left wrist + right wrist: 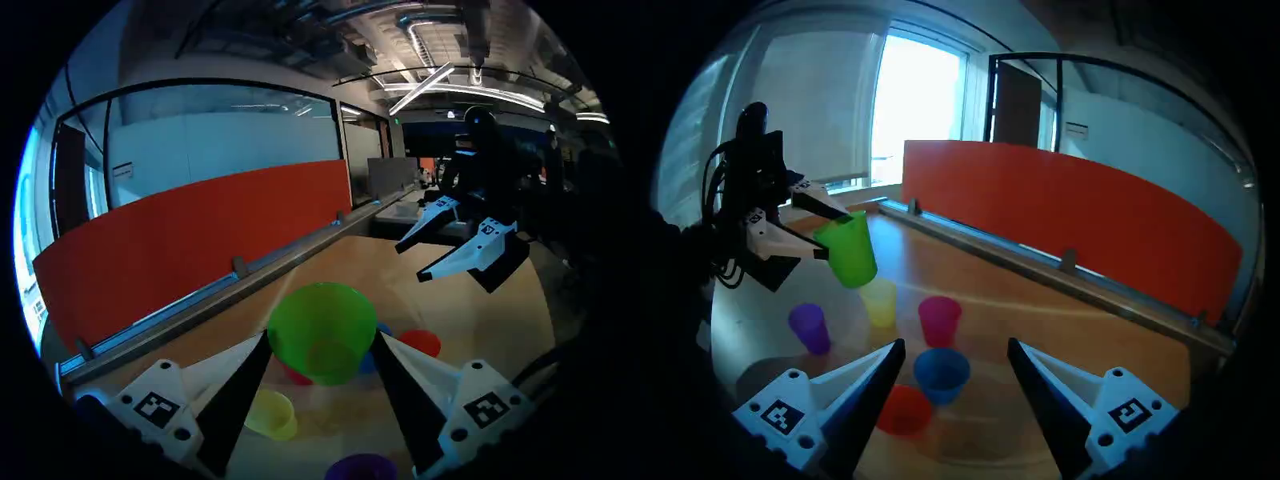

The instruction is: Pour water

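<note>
**Green cup held aloft over five cups on the table**

In the right gripper view, the right gripper (pixel 955 344) was seen with its fingers spread and nothing between them, above the wooden table (pixel 1088 320). Just past its fingertips a red cup (pixel 902 410) and a blue cup (pixel 942 374) were stood close together. Beyond them a magenta cup (pixel 939 318), a yellow cup (pixel 878 302) and a purple cup (pixel 810 326) were set upright, all well in from the table's far edge.

Farther off, the green cup (pixel 846 248) was pinched near its rim by the left gripper (pixel 838 236) and held clear of the table, above the yellow cup. Its long axis was kept near vertical, slightly tilted, mouth uppermost. In the left gripper view that mouth was turned toward the camera, and the magenta and blue cups were largely hidden behind it.

Along the table's far edge a metal rail (pixel 1056 268) and an orange partition (pixel 1072 208) were mounted.
</note>
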